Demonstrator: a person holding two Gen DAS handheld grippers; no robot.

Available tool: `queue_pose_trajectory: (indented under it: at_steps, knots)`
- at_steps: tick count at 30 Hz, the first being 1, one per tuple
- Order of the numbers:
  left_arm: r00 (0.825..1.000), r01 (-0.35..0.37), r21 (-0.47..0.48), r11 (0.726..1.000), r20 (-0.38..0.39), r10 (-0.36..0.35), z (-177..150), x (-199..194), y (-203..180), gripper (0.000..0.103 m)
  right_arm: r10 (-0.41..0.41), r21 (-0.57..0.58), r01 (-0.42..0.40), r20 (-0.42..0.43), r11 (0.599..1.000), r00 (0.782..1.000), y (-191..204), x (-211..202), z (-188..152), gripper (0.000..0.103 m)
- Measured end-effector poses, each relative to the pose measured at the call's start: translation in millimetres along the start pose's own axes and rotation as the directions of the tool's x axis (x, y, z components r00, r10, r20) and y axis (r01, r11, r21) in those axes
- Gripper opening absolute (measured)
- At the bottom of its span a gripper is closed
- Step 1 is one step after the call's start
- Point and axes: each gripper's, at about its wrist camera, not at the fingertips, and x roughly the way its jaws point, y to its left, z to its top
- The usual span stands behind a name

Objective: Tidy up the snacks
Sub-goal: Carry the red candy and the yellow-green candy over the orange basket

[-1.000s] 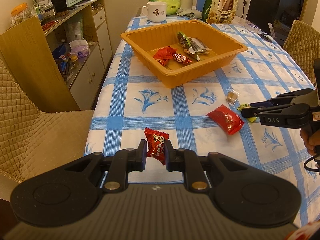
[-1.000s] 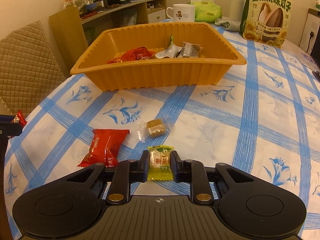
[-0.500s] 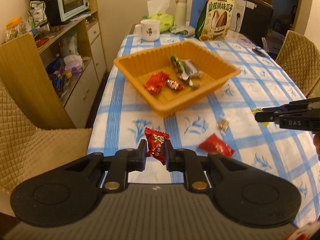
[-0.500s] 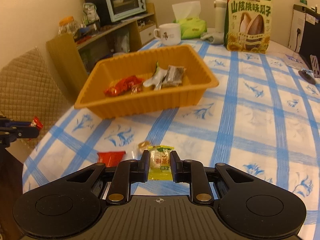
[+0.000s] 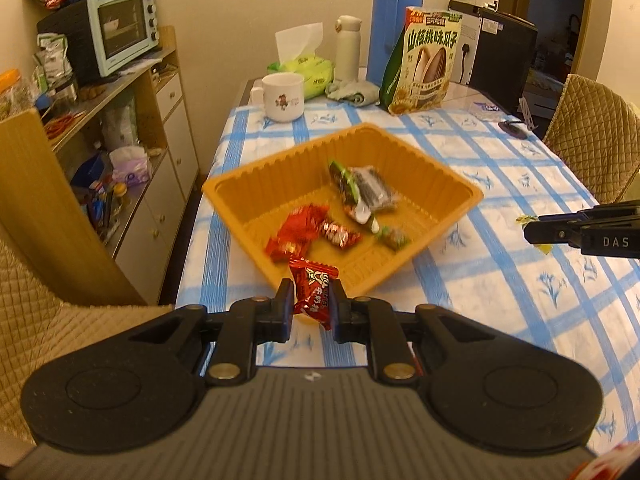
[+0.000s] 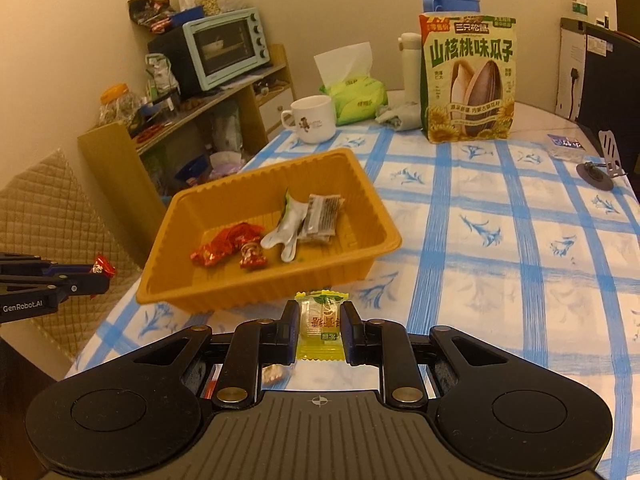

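Observation:
My left gripper is shut on a red candy, held above the near corner of the orange tray. Several wrapped snacks lie in that tray: red ones, a green one and a dark packet. My right gripper is shut on a yellow-green candy, raised in front of the tray. From the left wrist view the right gripper enters at the right edge. In the right wrist view the left gripper comes in at the left edge with its red candy.
A white mug, tissue pack, thermos, blue flask and a large seed bag stand at the table's far end. Quilted chairs sit left and right. A shelf with a toaster oven lines the left wall.
Both grippers have lifted off the table with their candies and come nearer the tray. The loose red packet and small candy on the cloth have dropped out of view.

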Motion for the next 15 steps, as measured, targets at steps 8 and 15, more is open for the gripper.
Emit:
queue_pose_trajectory:
  at_steps: [8,15]
  knots:
    - [0.999,0.034,0.028,0.999,0.017,-0.035,33,25,-8,0.016,0.007,-0.008,-0.007,0.04,1.0,0.999,4,9,31,0.022]
    - [0.998,0.057,0.045,0.997,0.012,-0.057,54,45,-15,0.016,0.019,-0.023,-0.017,0.056,1.0,0.998,10,24,56,0.022]
